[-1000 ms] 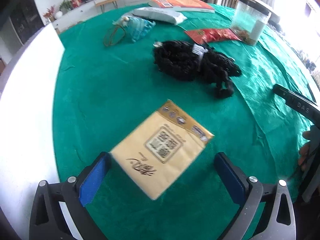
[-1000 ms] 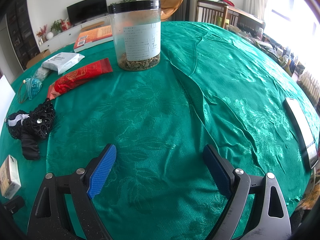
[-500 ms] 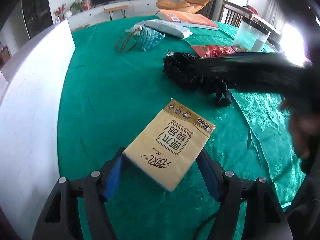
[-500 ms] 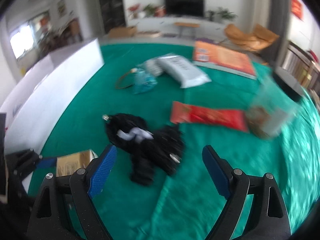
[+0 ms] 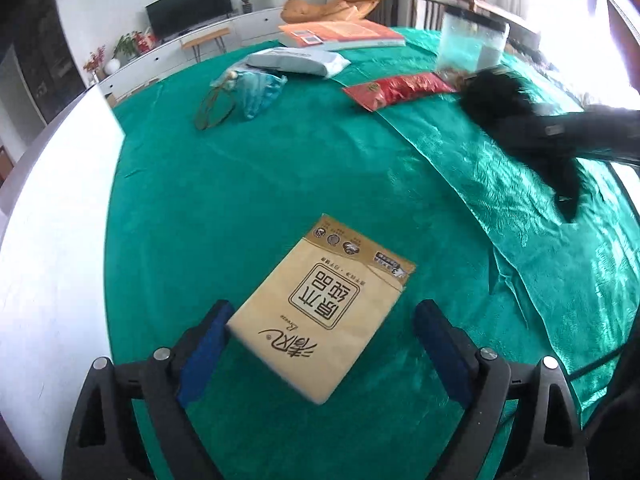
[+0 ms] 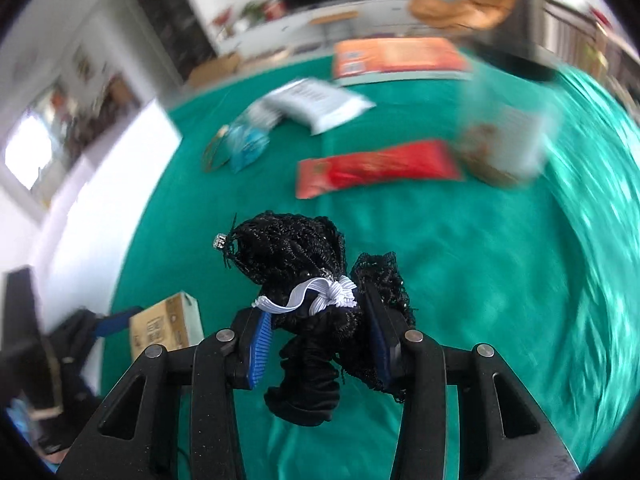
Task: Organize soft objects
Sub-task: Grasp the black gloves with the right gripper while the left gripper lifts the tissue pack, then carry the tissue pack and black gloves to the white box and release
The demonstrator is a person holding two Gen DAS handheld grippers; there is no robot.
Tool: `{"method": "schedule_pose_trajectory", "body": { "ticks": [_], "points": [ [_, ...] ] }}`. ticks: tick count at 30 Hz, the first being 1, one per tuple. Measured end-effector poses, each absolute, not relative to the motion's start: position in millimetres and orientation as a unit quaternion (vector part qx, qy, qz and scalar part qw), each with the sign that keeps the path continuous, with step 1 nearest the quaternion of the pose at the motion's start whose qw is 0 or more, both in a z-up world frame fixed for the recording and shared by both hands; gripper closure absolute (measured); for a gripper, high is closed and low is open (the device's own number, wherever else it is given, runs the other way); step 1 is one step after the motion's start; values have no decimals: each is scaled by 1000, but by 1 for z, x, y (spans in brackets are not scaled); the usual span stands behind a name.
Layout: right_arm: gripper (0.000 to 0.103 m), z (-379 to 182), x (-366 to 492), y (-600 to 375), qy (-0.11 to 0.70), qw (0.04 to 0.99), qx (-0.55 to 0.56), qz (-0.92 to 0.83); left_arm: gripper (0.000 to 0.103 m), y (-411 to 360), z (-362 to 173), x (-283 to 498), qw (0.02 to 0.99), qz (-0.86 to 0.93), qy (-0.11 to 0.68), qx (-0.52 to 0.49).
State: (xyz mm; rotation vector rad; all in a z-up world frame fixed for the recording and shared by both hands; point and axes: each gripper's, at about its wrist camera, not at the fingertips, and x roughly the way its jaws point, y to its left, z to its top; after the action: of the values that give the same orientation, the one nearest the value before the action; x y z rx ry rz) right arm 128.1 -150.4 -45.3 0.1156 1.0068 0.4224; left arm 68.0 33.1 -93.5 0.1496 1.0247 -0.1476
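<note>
My right gripper (image 6: 318, 338) is shut on a black mesh bundle (image 6: 298, 254) with a white elastic band, held above the green tablecloth (image 6: 460, 264). The bundle also shows at the right of the left wrist view (image 5: 516, 120), blurred. My left gripper (image 5: 320, 350) is open around the near end of a yellow tissue pack (image 5: 324, 304) lying flat on the cloth; the left pad touches its corner, the right pad stands apart. The pack also shows in the right wrist view (image 6: 164, 326).
A red packet (image 5: 396, 88), a clear jar (image 5: 470, 42), a white pouch (image 5: 296, 60), a blue fabric item with a ring (image 5: 256, 90) and an orange book (image 5: 340, 34) lie at the far side. A white board (image 5: 44, 260) runs along the left edge.
My right gripper closed on the black bundle and lifted it to the right. My left gripper, closed on the tissue pack half a second ago, has opened.
</note>
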Motion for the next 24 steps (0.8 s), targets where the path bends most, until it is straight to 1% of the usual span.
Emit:
{"method": "schedule_pose_trajectory", "body": {
  "ticks": [1, 2, 4, 5, 7, 11, 16, 20, 24],
  "points": [
    [59, -45, 123, -164, 477, 853, 80, 193, 12, 32, -93, 69, 870, -70, 483, 73],
    [59, -45, 117, -177, 476, 853, 108, 185, 18, 32, -92, 69, 871, -68, 480, 72],
    [59, -47, 108, -198, 471, 851, 150, 177, 24, 36, -90, 71, 875, -62, 477, 51],
    [59, -47, 106, -205, 469, 850, 163, 175, 29, 39, -88, 71, 876, -62, 476, 37],
    [59, -50, 100, -218, 463, 848, 194, 170, 32, 45, -84, 69, 878, -65, 475, 9],
    [59, -53, 89, -232, 458, 842, 230, 166, 34, 54, -57, 55, 887, -86, 452, -49],
    [59, -32, 82, -221, 444, 844, 232, 190, 34, 74, -10, 37, 899, -107, 411, -105],
    [59, 0, 72, -186, 428, 843, 220, 241, 34, 112, 23, 23, 909, -93, 381, -139],
    [59, 35, 64, -125, 415, 829, 207, 312, 35, 171, 53, -3, 924, -33, 353, -144]
  ]
}}
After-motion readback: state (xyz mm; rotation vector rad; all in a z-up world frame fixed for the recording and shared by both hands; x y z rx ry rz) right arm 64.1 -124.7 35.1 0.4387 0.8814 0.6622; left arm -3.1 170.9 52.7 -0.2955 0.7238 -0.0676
